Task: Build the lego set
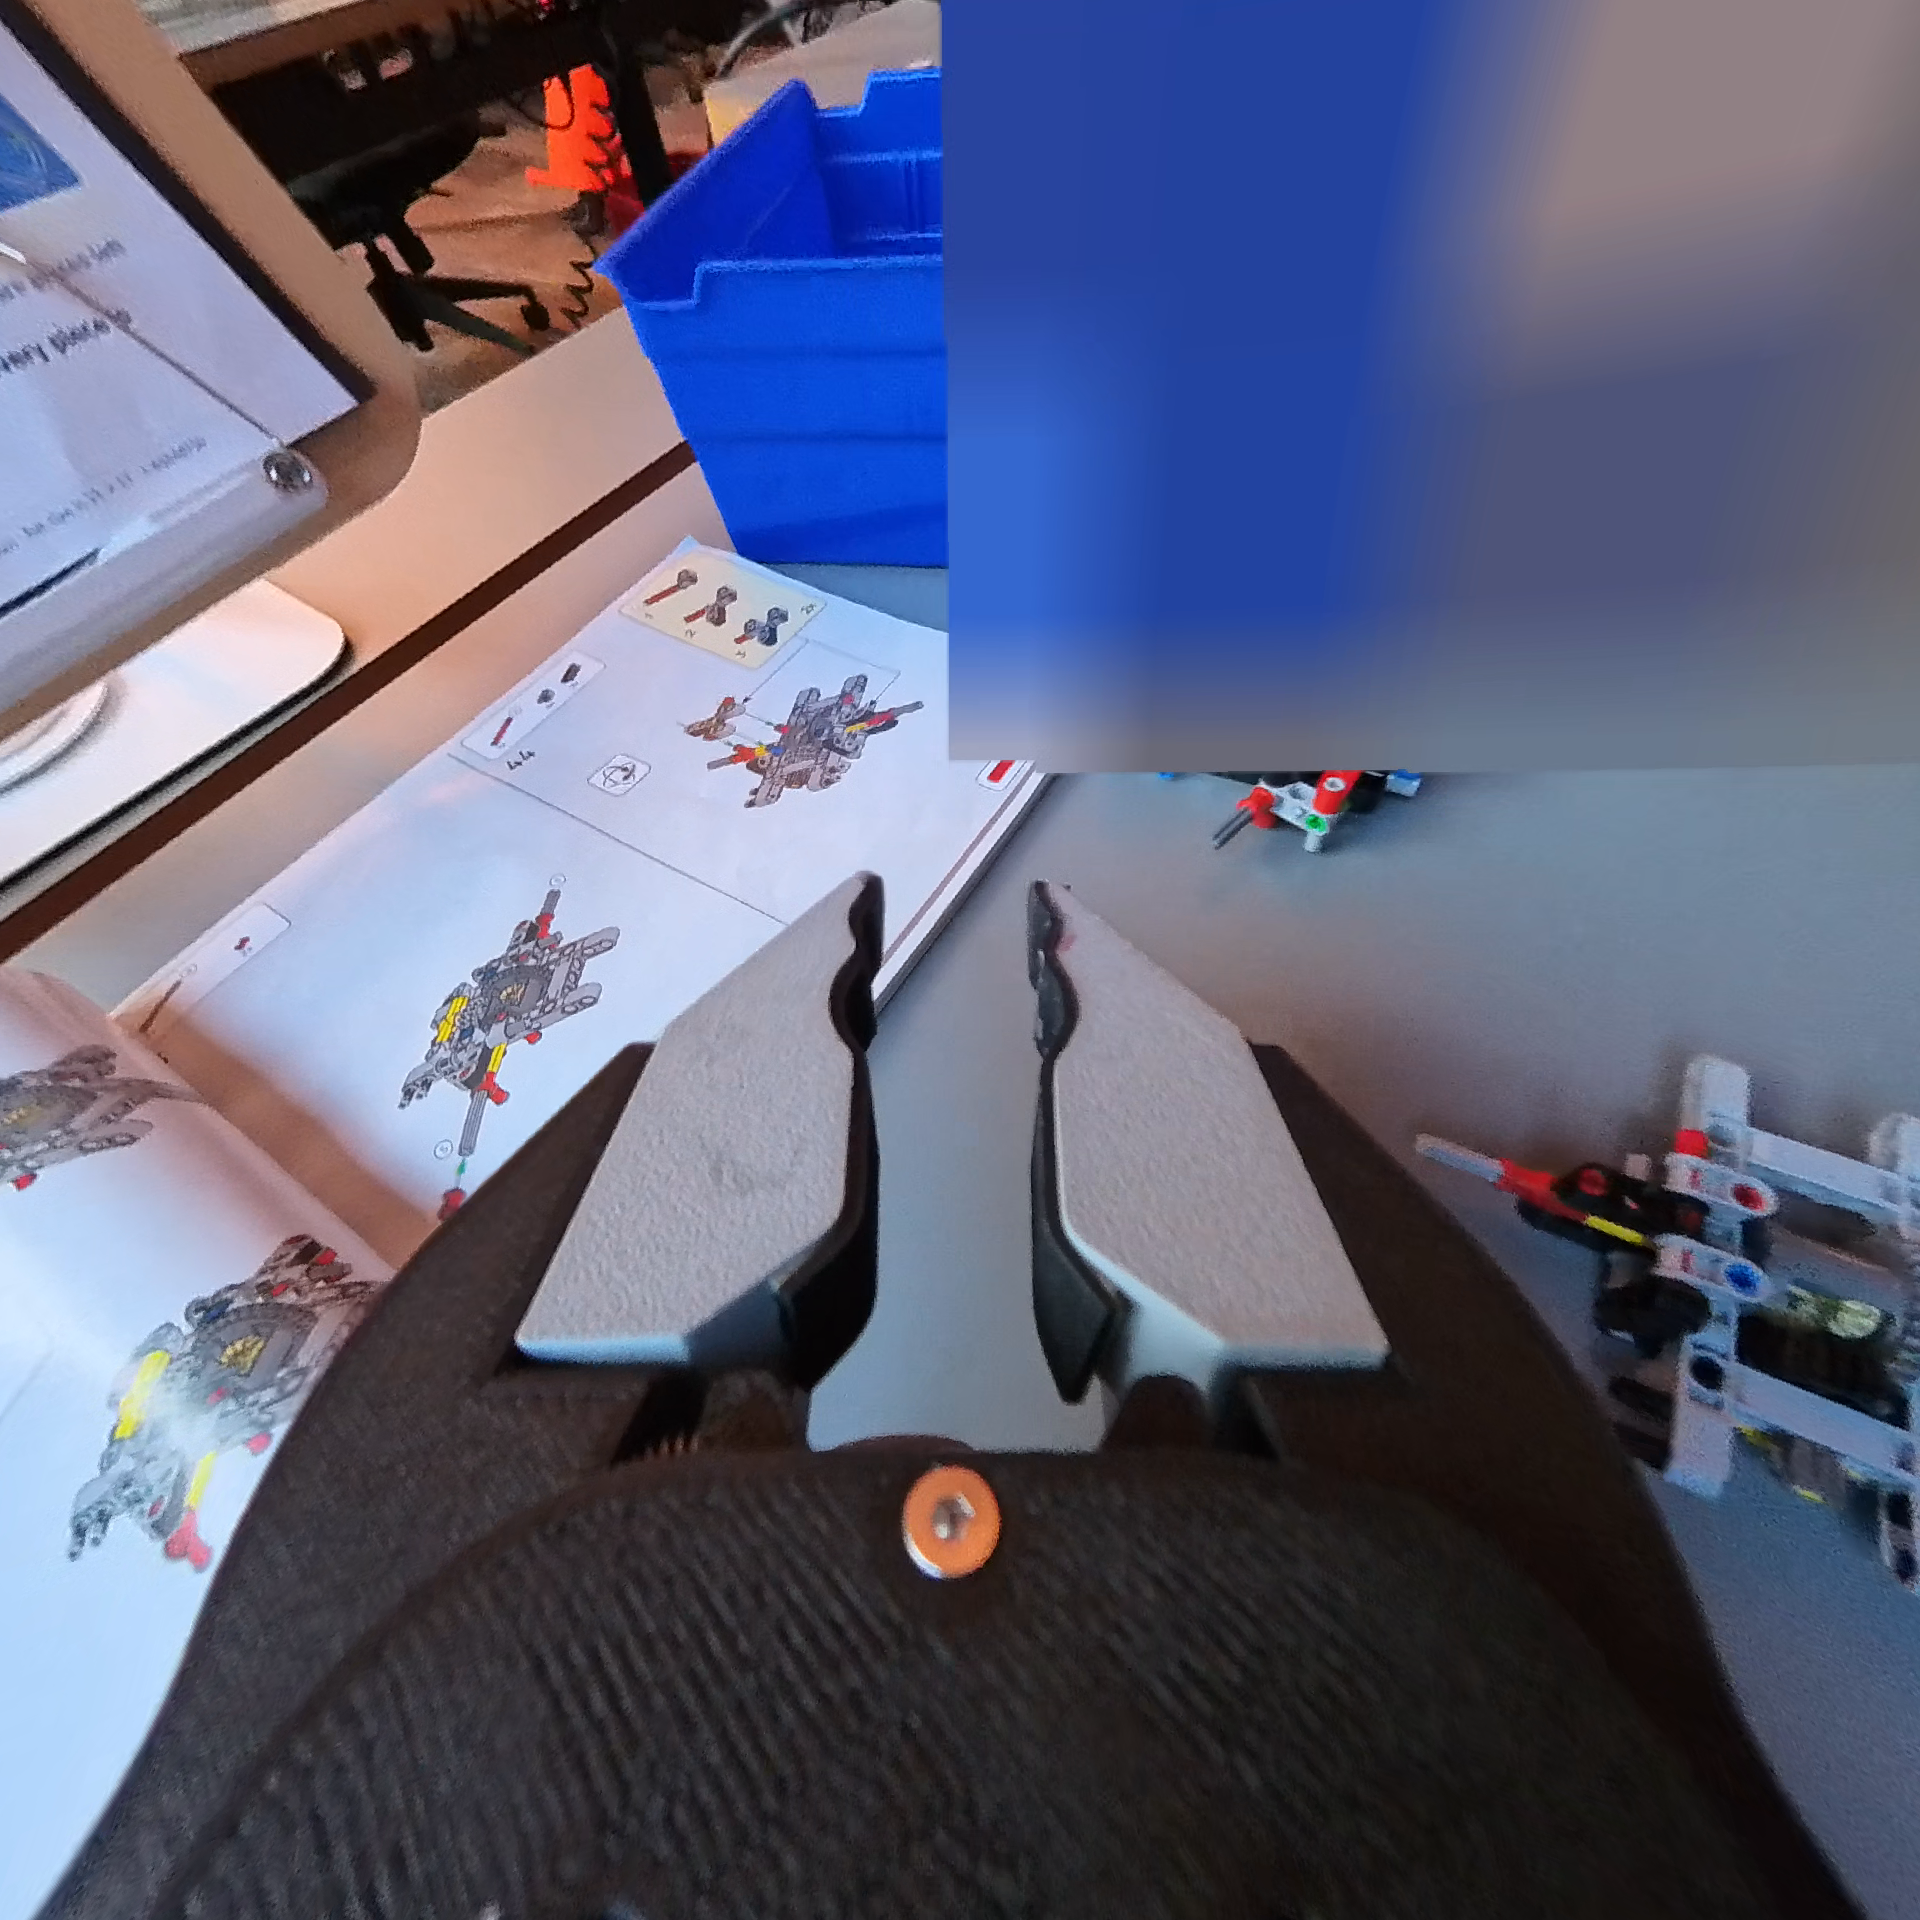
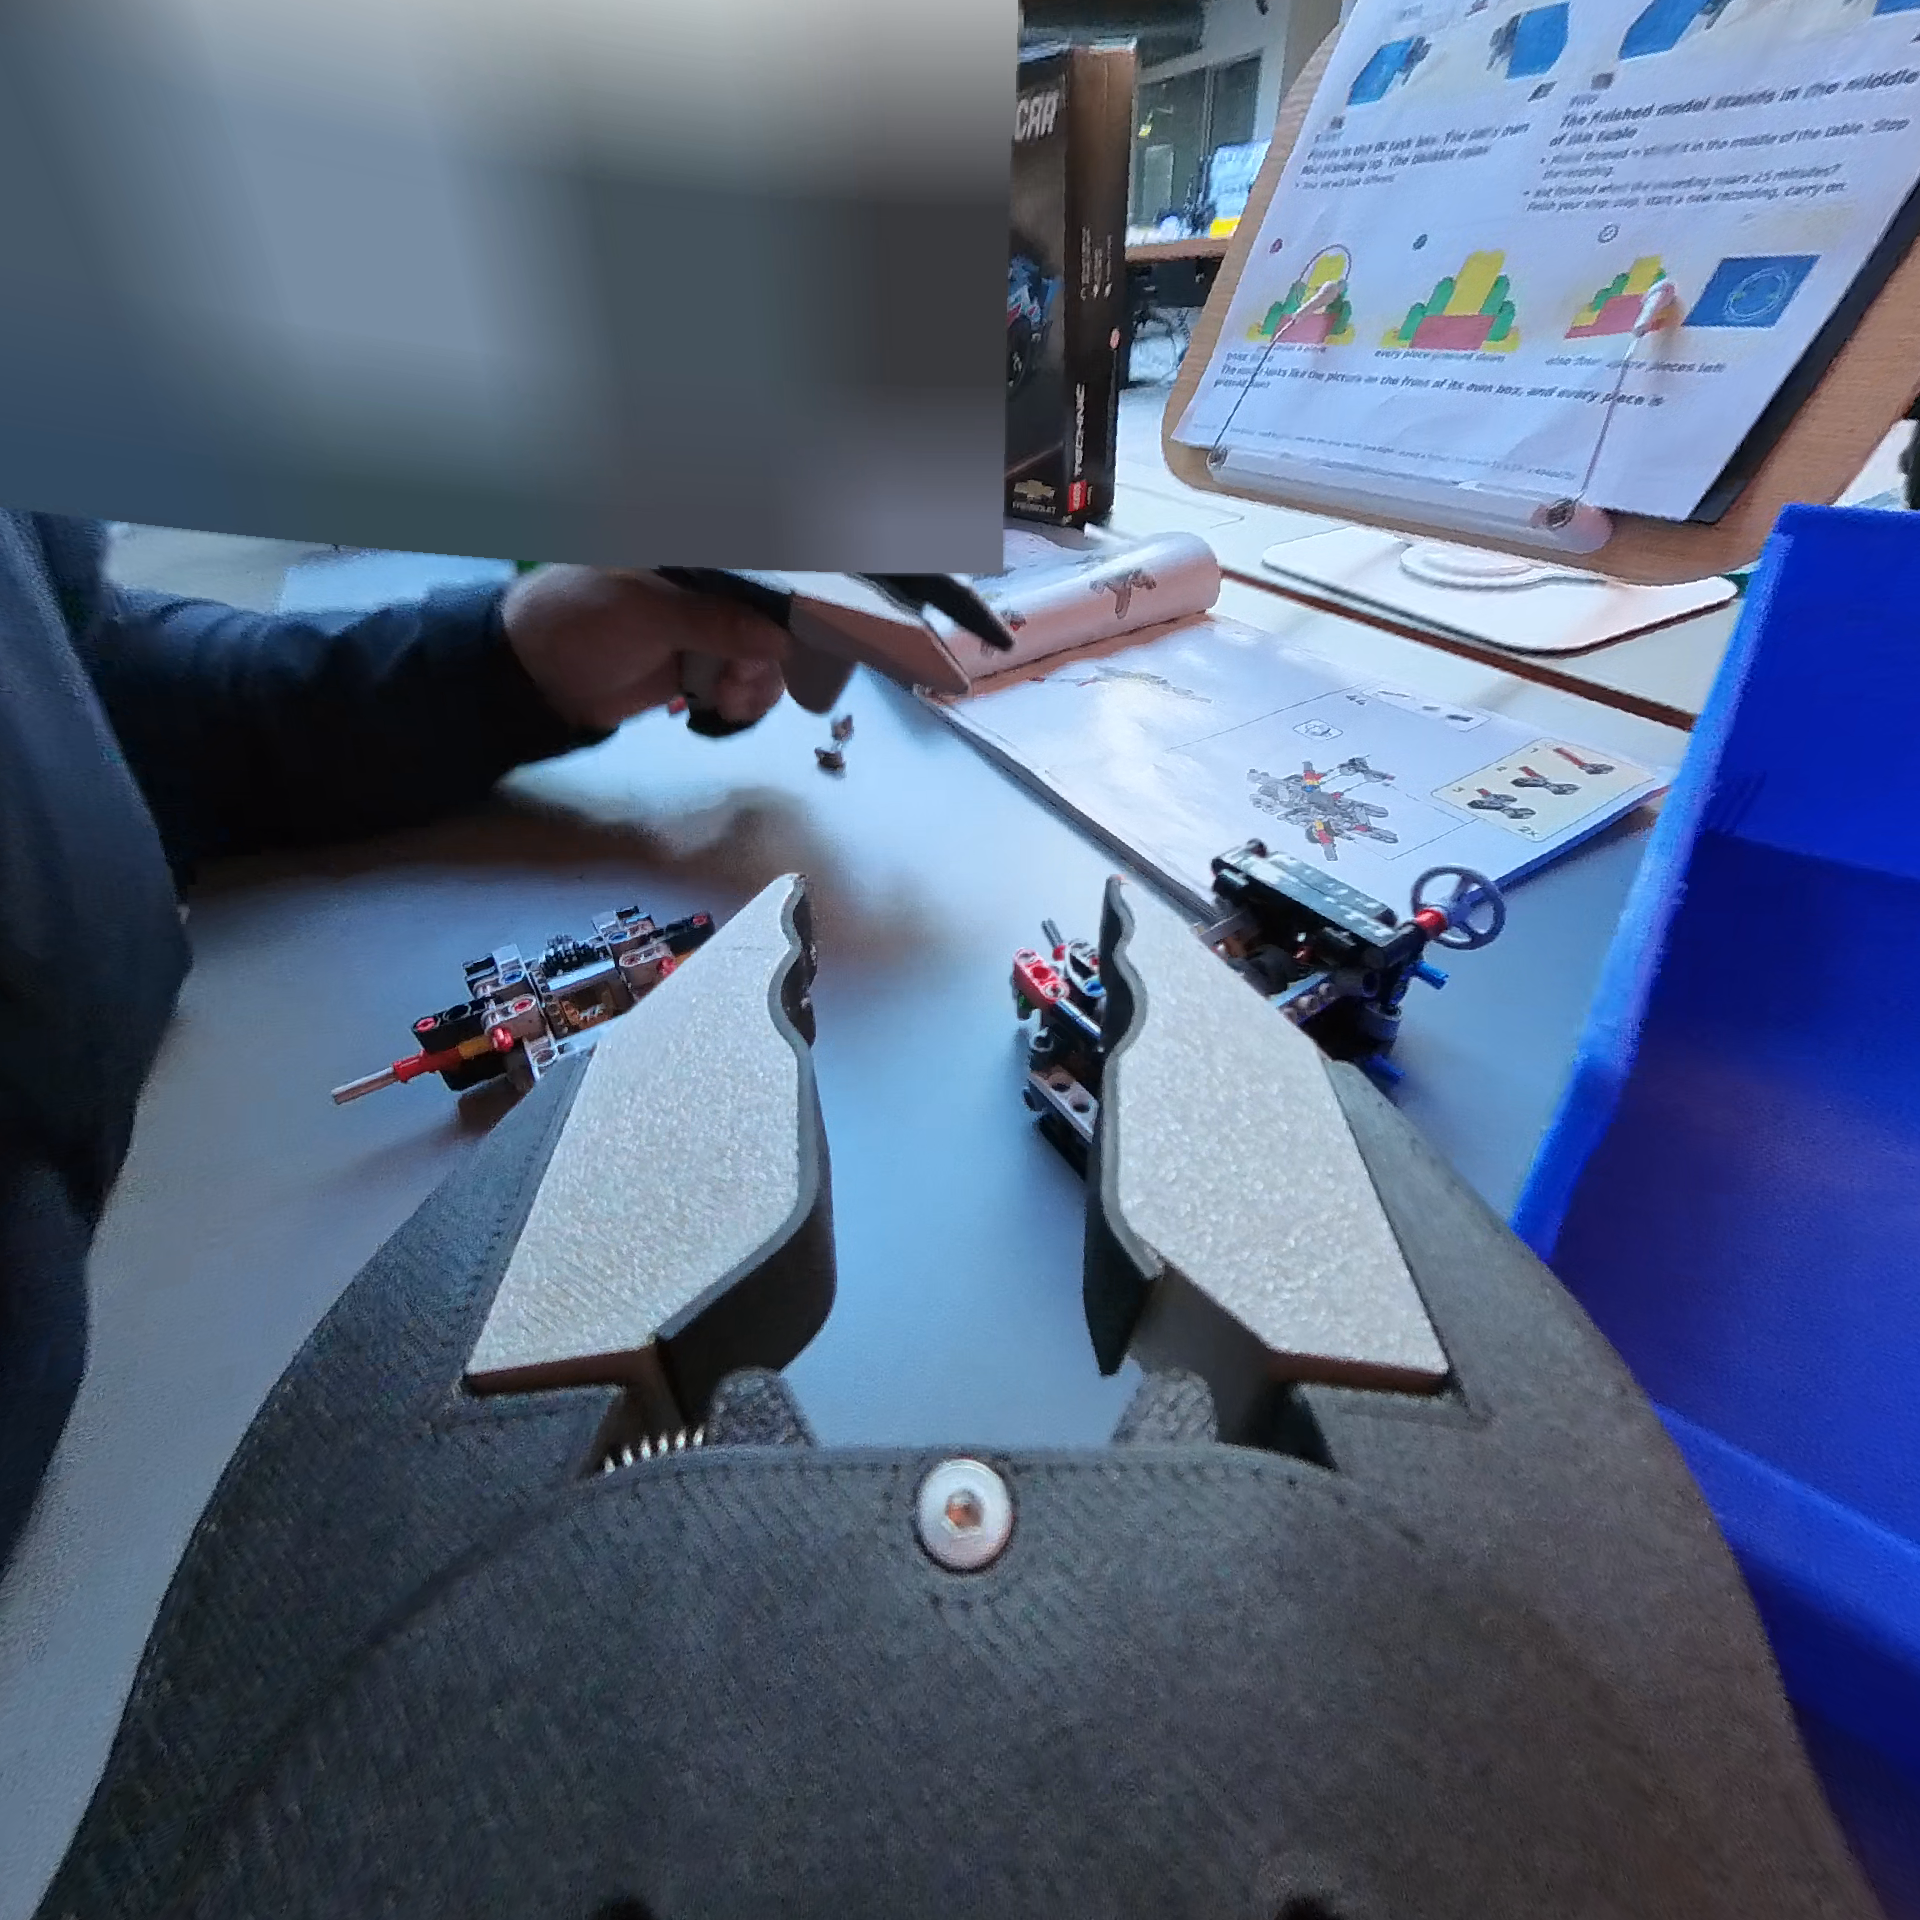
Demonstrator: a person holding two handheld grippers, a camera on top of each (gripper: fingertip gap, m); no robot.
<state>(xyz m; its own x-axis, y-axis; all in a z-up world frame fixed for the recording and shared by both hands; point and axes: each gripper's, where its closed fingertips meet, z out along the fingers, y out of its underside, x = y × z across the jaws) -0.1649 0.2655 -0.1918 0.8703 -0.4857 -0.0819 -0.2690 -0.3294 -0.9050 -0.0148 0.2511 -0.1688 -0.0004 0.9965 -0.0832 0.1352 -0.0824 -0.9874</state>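
My left gripper [image 1: 956, 894] is open and empty, and hovers over the grey table [image 1: 1455, 987] at the right edge of an open instruction booklet [image 1: 644, 831]. A grey brick assembly [image 1: 1756, 1299] lies to its right and a small red and grey assembly [image 1: 1304, 805] lies farther off. My right gripper [image 2: 956, 888] is open and empty above the table. A black assembly with a blue steering wheel [image 2: 1340, 935] lies partly behind its right finger [image 2: 1205, 1091]. A grey and black assembly [image 2: 561, 997] lies to its left. The left gripper [image 2: 935, 613] also shows in a hand, above a small dark piece [image 2: 834, 743].
A blue bin [image 1: 810, 343] stands beyond the booklet, and shows at the right of the right wrist view [image 2: 1766, 1039]. A document stand with a printed sheet [image 2: 1558, 260] is behind the booklet [image 2: 1299, 748]. A dark product box [image 2: 1065, 312] stands at the back. A person's sleeve [image 2: 260, 707] rests at the left. My hands' fingertips stand some 15 cm from each other.
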